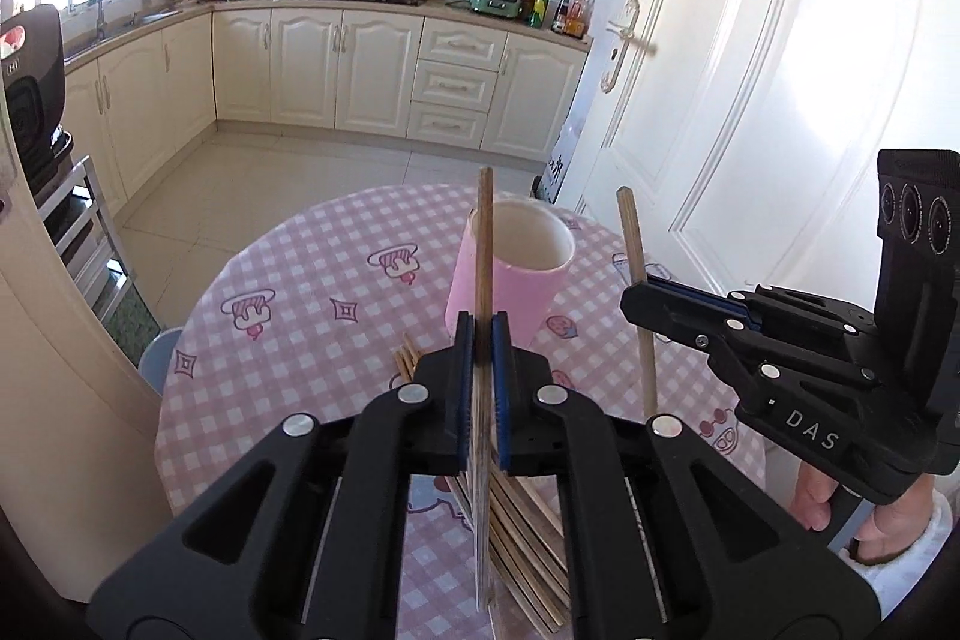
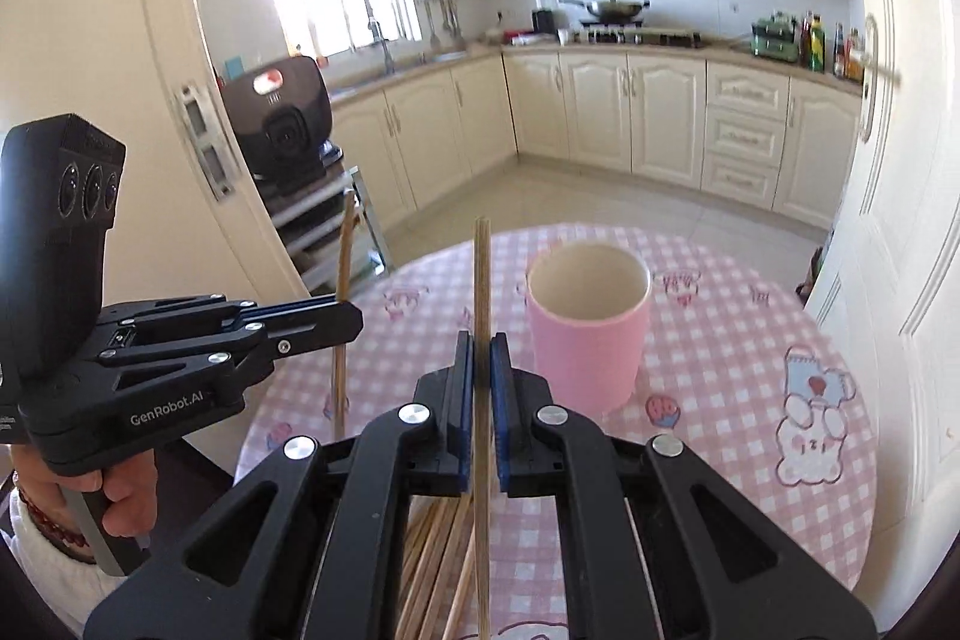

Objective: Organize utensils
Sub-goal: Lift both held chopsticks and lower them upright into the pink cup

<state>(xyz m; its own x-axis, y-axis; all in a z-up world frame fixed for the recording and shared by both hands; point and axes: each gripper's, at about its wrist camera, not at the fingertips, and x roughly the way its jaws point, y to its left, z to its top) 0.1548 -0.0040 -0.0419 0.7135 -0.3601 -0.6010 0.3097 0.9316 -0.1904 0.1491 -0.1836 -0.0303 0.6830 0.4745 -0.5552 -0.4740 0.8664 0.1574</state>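
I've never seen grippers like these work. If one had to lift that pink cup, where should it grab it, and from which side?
Probably by the rim: the pink cup stands upright and open-mouthed, and looks too wide for the jaws. Come from above, one finger inside and one outside the wall, on the near side. Both grippers hold chopsticks now.

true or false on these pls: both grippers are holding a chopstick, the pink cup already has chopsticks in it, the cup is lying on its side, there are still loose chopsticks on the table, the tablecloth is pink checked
1. Both grippers hold a chopstick. True: the left gripper is shut on one chopstick and the right gripper on another chopstick, both roughly upright.
2. The pink cup already has chopsticks in it. False: its inside shows empty.
3. The cup lies on its side. False: it stands upright, mouth up.
4. Loose chopsticks remain on the table. True: a pile of chopsticks lies under the grippers.
5. The tablecloth is pink checked. True.
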